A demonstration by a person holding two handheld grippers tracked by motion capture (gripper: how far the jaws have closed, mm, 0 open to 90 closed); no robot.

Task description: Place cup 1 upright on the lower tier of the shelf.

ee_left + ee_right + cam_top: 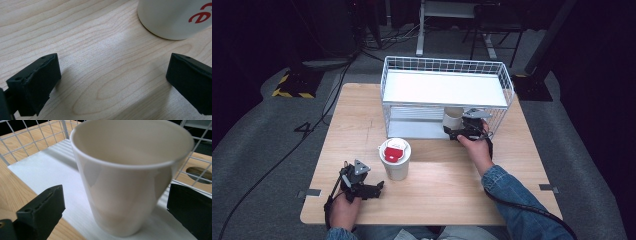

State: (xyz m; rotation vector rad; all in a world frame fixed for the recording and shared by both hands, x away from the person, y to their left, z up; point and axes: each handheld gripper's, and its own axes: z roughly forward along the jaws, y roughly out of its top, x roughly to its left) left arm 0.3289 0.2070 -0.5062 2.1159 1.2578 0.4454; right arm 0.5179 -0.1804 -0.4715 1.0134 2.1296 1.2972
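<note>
A white wire rack [447, 65] stands on the far half of the wooden table [362, 115], with a white upper shelf and a white lower shelf [37, 172]; a plain cream cup [125, 182] stands upright on that lower shelf, toward its right end, seen in the high view at the rack's open near side [453, 118]; the right gripper [457, 131] reaches in level from the near right, its jaws spread wide on either side of the cup; in the right gripper view a gap shows between each black jaw and the cup's wall, so the pads do not press on it and the cup rests on the shelf by itself; the left gripper [379, 186] lies low at the near left of the table, held by the person's hand, its jaws spread wide over bare wood with nothing between them; just beyond it, to its right and a little farther off, stands a white lidded cup [395, 159] with a red label on its lid, apart from the jaws; its lower wall with red lettering shows in the left gripper view [172, 17]; the two cups stand well apart.
</note>
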